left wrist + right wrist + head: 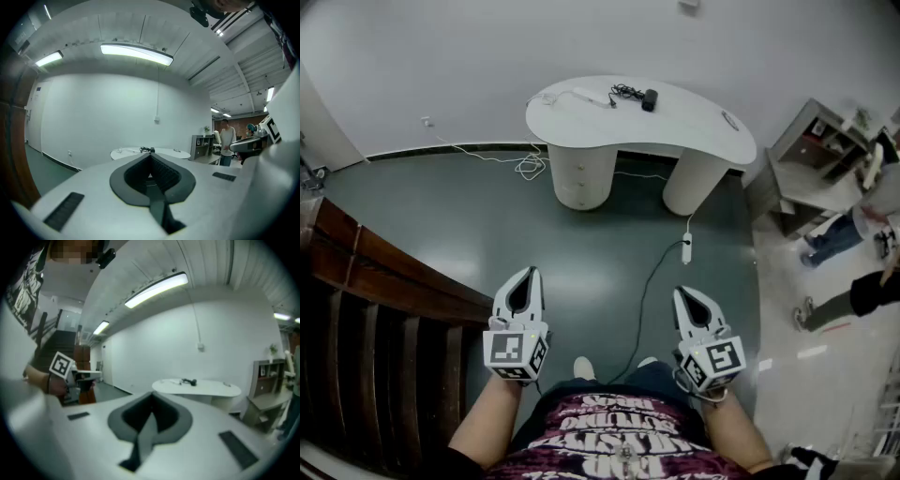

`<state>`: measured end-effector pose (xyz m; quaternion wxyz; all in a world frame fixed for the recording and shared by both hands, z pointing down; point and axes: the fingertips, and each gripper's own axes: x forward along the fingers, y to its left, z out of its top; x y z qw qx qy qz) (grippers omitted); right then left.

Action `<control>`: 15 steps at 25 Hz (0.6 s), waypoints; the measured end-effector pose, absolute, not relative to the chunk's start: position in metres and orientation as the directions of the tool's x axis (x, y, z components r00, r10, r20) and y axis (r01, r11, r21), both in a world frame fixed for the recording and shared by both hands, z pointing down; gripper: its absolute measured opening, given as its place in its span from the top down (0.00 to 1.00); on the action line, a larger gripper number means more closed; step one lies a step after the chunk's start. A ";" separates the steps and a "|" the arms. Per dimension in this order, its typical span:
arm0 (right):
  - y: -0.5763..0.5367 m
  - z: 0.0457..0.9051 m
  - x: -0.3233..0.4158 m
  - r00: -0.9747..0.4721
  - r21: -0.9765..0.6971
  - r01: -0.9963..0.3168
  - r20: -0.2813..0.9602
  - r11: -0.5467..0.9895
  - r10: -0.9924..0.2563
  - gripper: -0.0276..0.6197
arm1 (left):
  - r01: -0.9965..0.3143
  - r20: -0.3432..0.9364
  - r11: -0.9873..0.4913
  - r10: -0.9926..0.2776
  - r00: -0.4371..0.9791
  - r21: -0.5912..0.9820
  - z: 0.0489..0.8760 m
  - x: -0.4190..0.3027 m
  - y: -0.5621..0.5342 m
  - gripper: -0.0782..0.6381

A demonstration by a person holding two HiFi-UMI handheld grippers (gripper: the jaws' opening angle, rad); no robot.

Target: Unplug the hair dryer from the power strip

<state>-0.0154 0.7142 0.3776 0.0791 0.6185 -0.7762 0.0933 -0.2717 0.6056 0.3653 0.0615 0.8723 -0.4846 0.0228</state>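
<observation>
Far ahead stands a white curved table [694,131]. On its top lie a small dark object [649,98] with a coiled black cord [625,92] and a long white strip [586,97]; they are too small to tell apart further. The same dark object [149,149] shows over the jaws in the left gripper view, and the dark object [190,381] shows again in the right gripper view. My left gripper [523,272] and right gripper [682,292] are held low in front of my body, far from the table. Both are shut with nothing between their jaws.
A white block [685,249] lies on the green floor, with a black cable [647,300] running back toward my feet. White cable [525,164] loops by the table's left pedestal. A wooden railing [384,281] runs along the left; a shelf [816,141] and people [862,291] are at the right.
</observation>
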 end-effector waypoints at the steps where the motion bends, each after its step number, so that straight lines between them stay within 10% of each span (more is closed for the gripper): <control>1: 0.715 0.376 -0.017 -0.221 -0.046 -0.975 0.237 0.217 -0.946 0.91 | -0.851 0.097 -0.518 -0.846 0.525 0.087 0.365 -0.275 0.605 0.87; 15: 0.697 0.375 -0.008 -0.259 0.003 -0.964 0.214 0.266 -0.942 0.90 | -0.859 0.118 -0.506 -0.851 0.512 0.078 0.374 -0.248 0.577 0.87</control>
